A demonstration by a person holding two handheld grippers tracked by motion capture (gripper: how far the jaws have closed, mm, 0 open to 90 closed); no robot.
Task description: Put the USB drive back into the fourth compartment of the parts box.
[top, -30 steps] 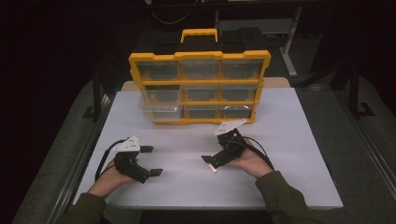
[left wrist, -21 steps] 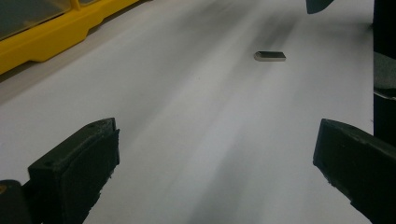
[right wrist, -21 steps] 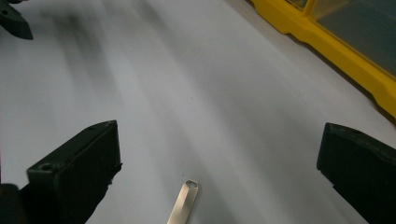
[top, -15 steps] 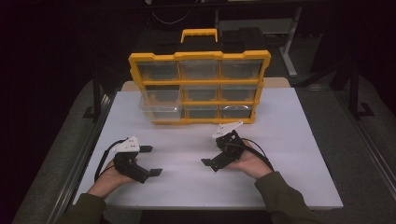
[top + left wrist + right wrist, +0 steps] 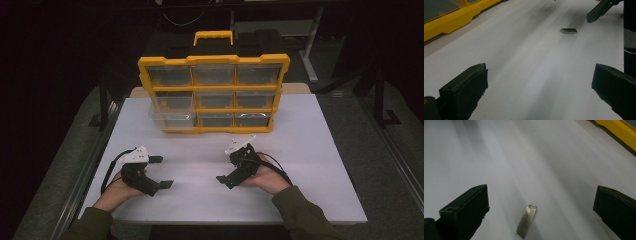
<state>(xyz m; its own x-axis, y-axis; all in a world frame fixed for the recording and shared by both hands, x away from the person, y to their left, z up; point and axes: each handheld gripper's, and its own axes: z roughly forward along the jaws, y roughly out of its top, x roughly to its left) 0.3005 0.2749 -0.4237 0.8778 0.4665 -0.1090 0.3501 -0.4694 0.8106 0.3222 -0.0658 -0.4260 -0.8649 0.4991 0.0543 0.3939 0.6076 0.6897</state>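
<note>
Seen from the high view: two hands entering from the bottom edge, each wrapped around one claw, both resting low on a white table [image 5: 320,130]; left hand [image 5: 116,186] at lower left, palm turned inward, forearm in a dark green sleeve [image 5: 89,224] angled up from the bottom left corner; left claw [image 5: 161,172] pointing toward the frame's centre, jaws spread apart, nothing between them; right hand [image 5: 270,177] at lower centre-right, palm cupped under its tool, sleeve rising from the bottom right; right claw [image 5: 228,165] pointing left toward the other, jaws likewise released and empty; a black cable looping behind each tool.

Counted: two hands, two claws, one organiser, one small metal stick.

Standing upright at the top centre of the high view, a yellow organiser case [image 5: 213,93] with a black back and a yellow carry handle; nine clear-fronted drawers in three rows of three; lower left drawer [image 5: 169,118] pulled forward from the frame.

In the right gripper view: a slim silver USB stick [image 5: 526,220] lying flat on the table at bottom centre, between the two wide-open black jaws but untouched by either; looped end pointing up the frame.

In the left gripper view: same stick [image 5: 568,30] at upper right, well ahead of the parted jaws; tip of the right claw's jaw just above it, apart from it; yellow case edge at upper left.
</note>
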